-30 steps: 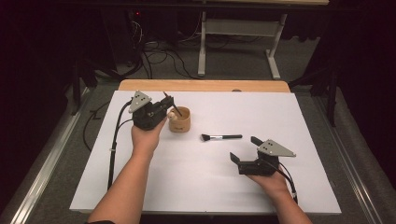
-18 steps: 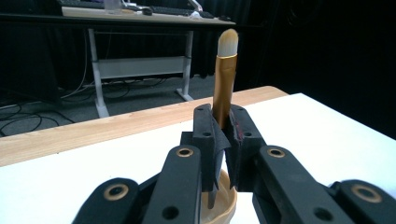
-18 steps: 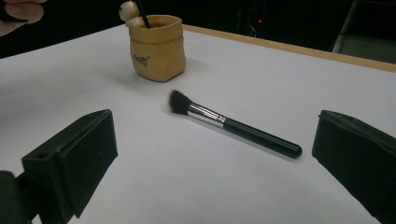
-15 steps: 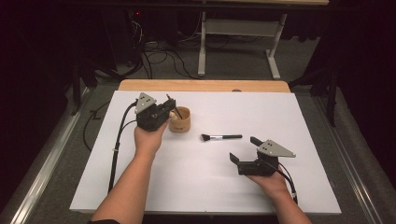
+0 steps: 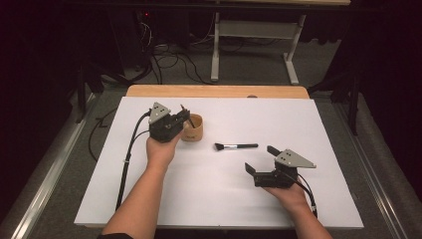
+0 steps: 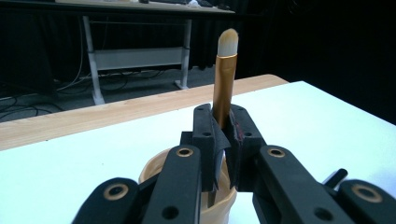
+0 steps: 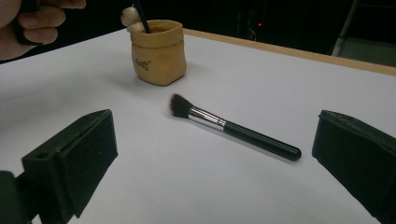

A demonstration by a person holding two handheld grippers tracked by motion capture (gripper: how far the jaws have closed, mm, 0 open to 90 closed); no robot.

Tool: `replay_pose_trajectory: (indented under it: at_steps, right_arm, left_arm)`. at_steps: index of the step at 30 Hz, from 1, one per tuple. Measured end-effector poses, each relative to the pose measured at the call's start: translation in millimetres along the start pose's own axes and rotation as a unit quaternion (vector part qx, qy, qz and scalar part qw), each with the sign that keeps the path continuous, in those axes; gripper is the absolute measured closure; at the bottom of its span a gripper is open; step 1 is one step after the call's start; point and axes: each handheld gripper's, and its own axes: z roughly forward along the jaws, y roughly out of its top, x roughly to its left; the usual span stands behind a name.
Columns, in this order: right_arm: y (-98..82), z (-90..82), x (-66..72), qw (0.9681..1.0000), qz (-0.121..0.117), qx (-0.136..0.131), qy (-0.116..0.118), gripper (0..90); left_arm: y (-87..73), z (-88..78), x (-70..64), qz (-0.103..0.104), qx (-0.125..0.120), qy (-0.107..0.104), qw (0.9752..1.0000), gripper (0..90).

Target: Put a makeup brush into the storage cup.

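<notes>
We clamp left gripper on gold-handled, pale-tipped brush over tan pouch-shaped cup | right gripper jaws apart near black-handled brush

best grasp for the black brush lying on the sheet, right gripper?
Grip the black brush mid-handle, behind the silver ferrule; it lies flat and clear of the tan cup. Probably come from above, fingers straddling the handle crosswise. The right gripper is already open.

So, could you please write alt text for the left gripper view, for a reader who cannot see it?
The left gripper clamps the gold stem of a small brush upright, pale bristles on top, directly over a tan pouch-like cup on a white table. Beyond the table's wooden edge lies a dark room with a desk frame.
</notes>
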Motion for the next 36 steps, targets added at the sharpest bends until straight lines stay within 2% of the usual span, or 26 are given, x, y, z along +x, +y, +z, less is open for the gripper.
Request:
replay_pose_trajectory:
  at_steps: [8, 18, 25, 30, 36]
  right_arm:
    - [-0.2, 0.4, 0.4, 1.0000, -0.001, 0.001, 0.002, 1.5]
    - [-1.1, 1.8, -0.1, 1.0000, 0.002, 0.008, 0.005, 1.5]
    - [-1.2, 2.0, 0.7, 1.0000, 0.001, 0.008, 0.006, 1.6]
    - [-1.5, 2.6, 0.9, 0.9999, -0.001, 0.010, 0.008, 1.8]
    - [-1.5, 2.3, 1.9, 0.9999, 0.000, 0.011, 0.008, 1.9]
  left_arm:
    - [-5.7, 7.6, -5.9, 0.013, 0.013, -0.001, 0.9998, 83.1]
    - [-10.0, 15.1, -6.4, 0.015, 0.021, 0.005, 0.9996, 83.0]
    - [-11.9, 18.7, -10.3, 0.029, 0.031, 0.011, 0.9990, 82.7]
    - [-9.9, 23.0, -15.7, 0.048, 0.041, 0.013, 0.9979, 82.3]
    - [-9.4, 26.4, -16.5, 0.049, 0.040, 0.016, 0.9979, 82.3]
